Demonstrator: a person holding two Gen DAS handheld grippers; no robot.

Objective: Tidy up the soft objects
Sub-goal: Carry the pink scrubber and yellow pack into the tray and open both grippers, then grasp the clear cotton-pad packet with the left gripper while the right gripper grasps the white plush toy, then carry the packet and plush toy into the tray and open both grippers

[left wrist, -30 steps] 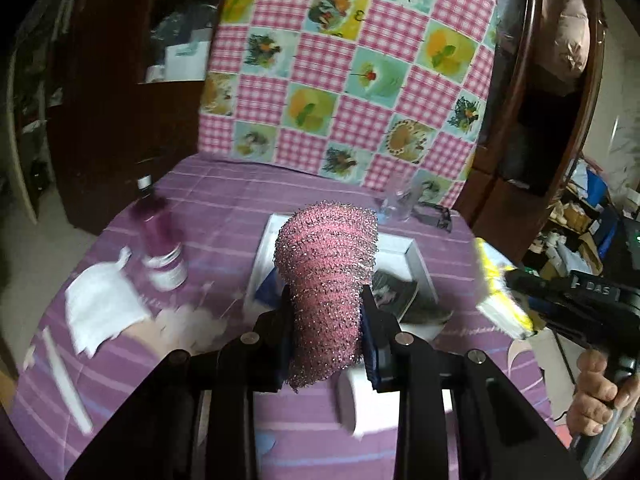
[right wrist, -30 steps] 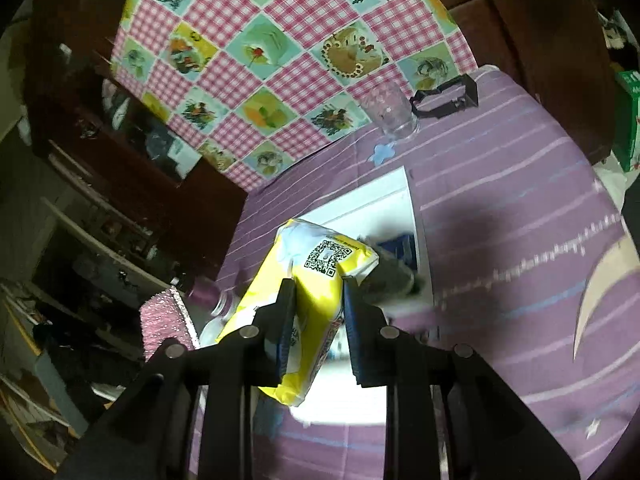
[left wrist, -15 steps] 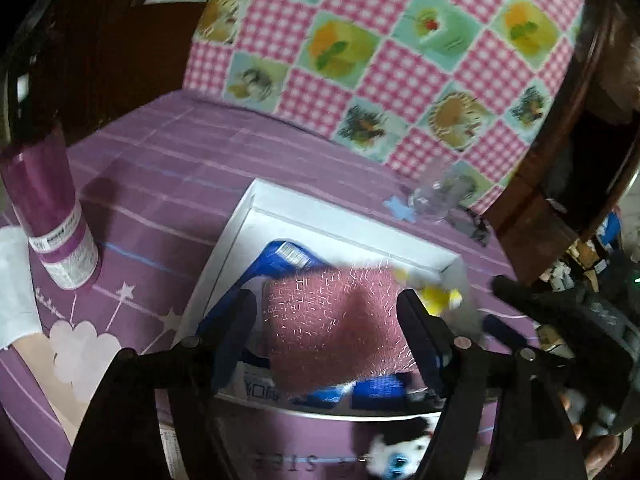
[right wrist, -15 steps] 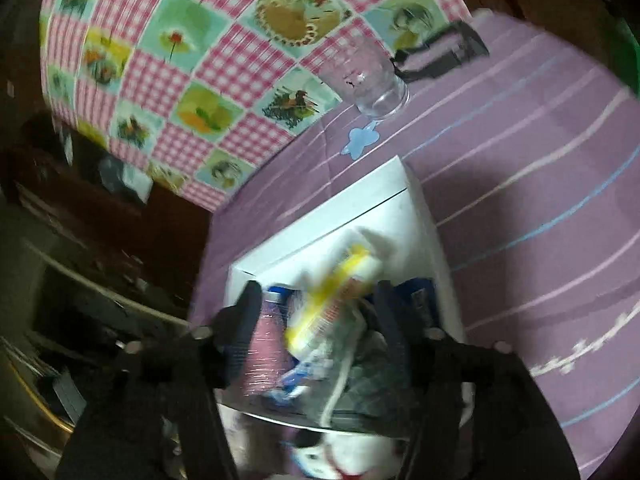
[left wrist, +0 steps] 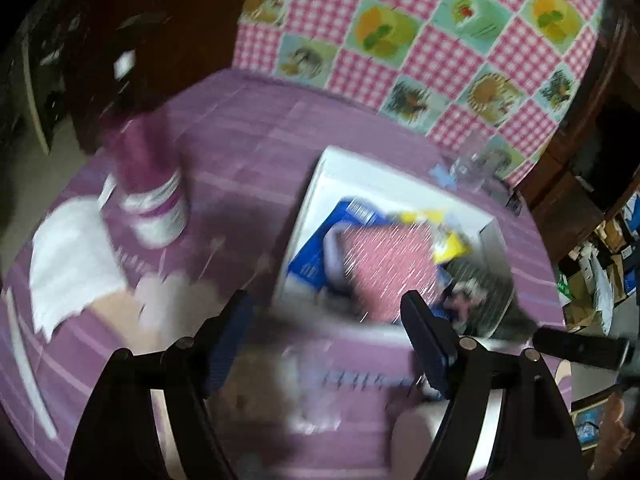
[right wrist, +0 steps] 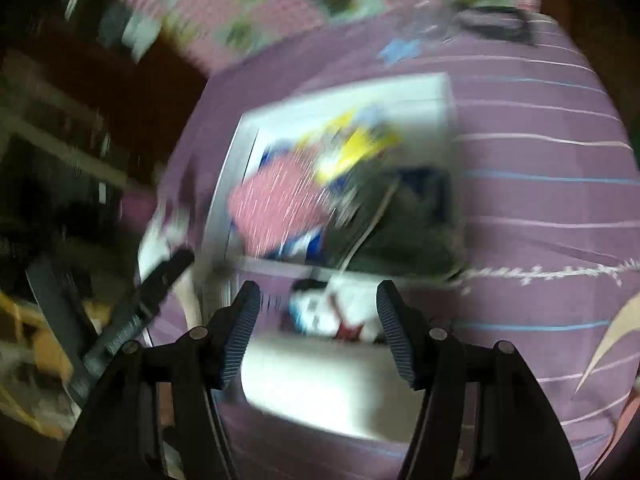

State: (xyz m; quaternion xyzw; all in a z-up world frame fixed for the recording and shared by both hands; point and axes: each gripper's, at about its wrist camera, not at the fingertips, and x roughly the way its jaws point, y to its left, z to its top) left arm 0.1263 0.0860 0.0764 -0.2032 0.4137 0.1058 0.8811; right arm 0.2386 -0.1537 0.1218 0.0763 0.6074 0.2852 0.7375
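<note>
Nearest the left camera, the left gripper (left wrist: 326, 334) has its jaws spread wide and still opening, with nothing between them; the right gripper (right wrist: 318, 322) likewise stands wide and empty above a small white toy (right wrist: 332, 314), too blurred to identify. Just beyond both, the white box (left wrist: 316, 200) on the purple tablecloth (left wrist: 248, 148) holds the pink sparkly scrubber (left wrist: 384, 264), lying on blue packets, with the yellow tissue pack (left wrist: 440, 232) beside it toward the far wall. Both look light and yielding: the scrubber should squash and spring back, best pinched across its middle, while the pack's slick wrapper may slide, so its flat faces seem the safer hold. A second ago each claw clamped its item in the air; now both lie in the box and the claws have let go. Farther left stands a purple bottle (left wrist: 150, 196) by a white cloth (left wrist: 68, 252), before the checkered cloth (left wrist: 420, 32).
</note>
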